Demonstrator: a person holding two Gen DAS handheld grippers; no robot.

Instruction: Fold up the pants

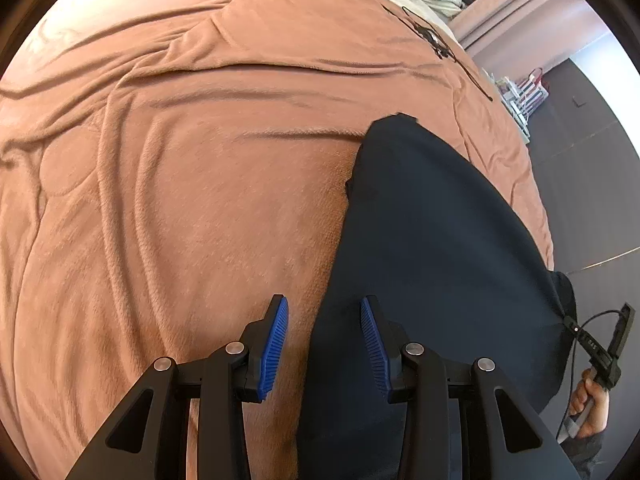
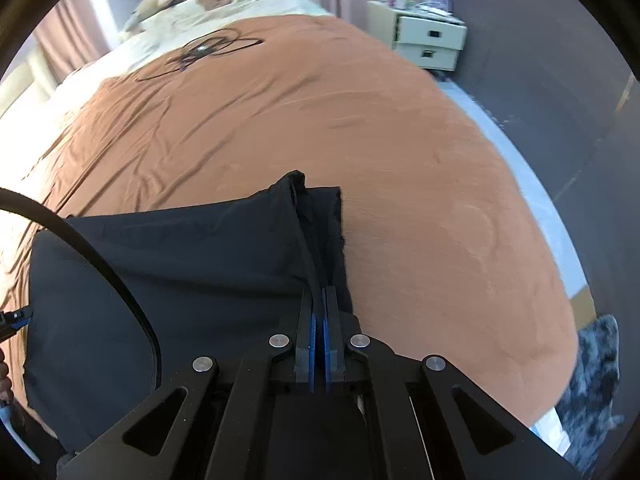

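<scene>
Left wrist view: the left tongs (image 1: pixel 324 312) stand wide apart with nothing between their blue pads (image 1: pixel 276 344), hovering over the near left edge of the dark pants (image 1: pixel 432 240). The pants lie spread on the brown blanket (image 1: pixel 180 180) of the bed, narrowing to a point farther off. At the right rim a hand (image 1: pixel 592 408) grips the other tool. Beyond, a black cable (image 1: pixel 436 40) lies tangled on the blanket.

Right wrist view: the right tongs (image 2: pixel 319 300) are pressed together on a fold of the pants (image 2: pixel 180 272) at their right edge, the cloth bunched up ahead of the tips. Farther off lie pale bedding (image 2: pixel 224 4) and a cream drawer unit (image 2: pixel 428 40)
</scene>
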